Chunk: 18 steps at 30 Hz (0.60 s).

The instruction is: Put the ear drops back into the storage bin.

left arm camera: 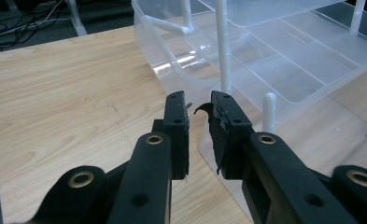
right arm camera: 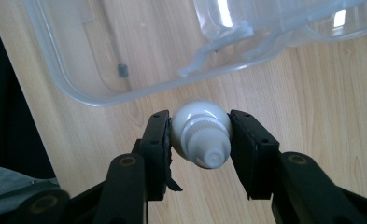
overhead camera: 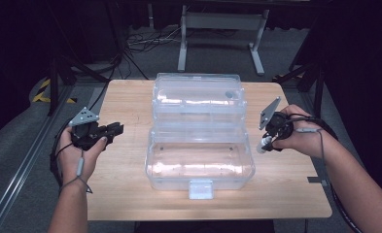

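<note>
Right gripper view: right gripper (right arm camera: 201, 140) clamps a small white bottle (right arm camera: 201, 136) just beside the clear box's (overhead camera: 200, 160) right wall — left gripper (left arm camera: 199, 122) narrowly parted, empty.

Clear plastic box (overhead camera: 200, 160) w/ lid (overhead camera: 197, 97) open sits mid-table and takes most of the centre; its raised tray posts (left arm camera: 224, 46) and tiers block straight reach from the left side. Bare tabletop (overhead camera: 125, 179) left of box: open lane, left gripper (overhead camera: 112, 130) hovers there, nothing btwn its slightly parted jaws. Right strip narrower; right gripper (overhead camera: 265, 144) sits just beside the box wall w/ white bottle (right arm camera: 201, 135) clamped. Front latch (overhead camera: 200, 188) juts toward table edge.
</note>
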Each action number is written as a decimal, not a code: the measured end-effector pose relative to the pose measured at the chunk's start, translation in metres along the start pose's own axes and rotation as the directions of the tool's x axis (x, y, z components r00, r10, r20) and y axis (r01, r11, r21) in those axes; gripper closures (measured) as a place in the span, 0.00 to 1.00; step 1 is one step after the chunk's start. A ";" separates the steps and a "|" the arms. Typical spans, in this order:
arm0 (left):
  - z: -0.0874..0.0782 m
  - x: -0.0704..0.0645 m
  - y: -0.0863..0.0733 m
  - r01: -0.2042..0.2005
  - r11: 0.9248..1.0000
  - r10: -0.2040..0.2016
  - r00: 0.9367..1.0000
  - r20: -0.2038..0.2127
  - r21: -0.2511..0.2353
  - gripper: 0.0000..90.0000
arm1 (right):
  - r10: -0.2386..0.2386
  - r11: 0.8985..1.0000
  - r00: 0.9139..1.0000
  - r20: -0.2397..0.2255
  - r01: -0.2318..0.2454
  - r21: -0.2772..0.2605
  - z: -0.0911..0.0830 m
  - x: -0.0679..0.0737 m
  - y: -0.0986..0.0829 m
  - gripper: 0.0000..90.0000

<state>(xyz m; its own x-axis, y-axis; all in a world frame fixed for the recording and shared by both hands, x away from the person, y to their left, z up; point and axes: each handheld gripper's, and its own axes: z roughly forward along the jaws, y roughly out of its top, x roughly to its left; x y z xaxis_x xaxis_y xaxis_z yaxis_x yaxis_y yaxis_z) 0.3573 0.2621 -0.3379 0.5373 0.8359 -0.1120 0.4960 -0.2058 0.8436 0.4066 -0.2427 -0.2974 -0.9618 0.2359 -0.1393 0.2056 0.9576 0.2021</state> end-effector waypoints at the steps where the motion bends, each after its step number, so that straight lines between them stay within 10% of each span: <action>1: 0.000 0.000 0.000 0.000 1.000 0.000 1.000 0.000 0.000 0.86 | -0.006 1.000 1.000 0.000 0.006 0.000 -0.001 0.001 0.002 0.67; 18: 0.000 -0.001 0.000 -0.001 1.000 0.001 1.000 0.004 0.002 0.86 | -0.038 0.999 0.999 -0.025 0.037 -0.019 -0.004 0.020 0.025 0.67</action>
<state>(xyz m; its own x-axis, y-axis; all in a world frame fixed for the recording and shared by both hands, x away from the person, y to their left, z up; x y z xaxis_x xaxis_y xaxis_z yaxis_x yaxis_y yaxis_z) 0.3571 0.2611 -0.3377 0.5403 0.8339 -0.1128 0.4966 -0.2077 0.8428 0.3921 -0.2147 -0.2911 -0.9730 0.1953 -0.1230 0.1661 0.9624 0.2148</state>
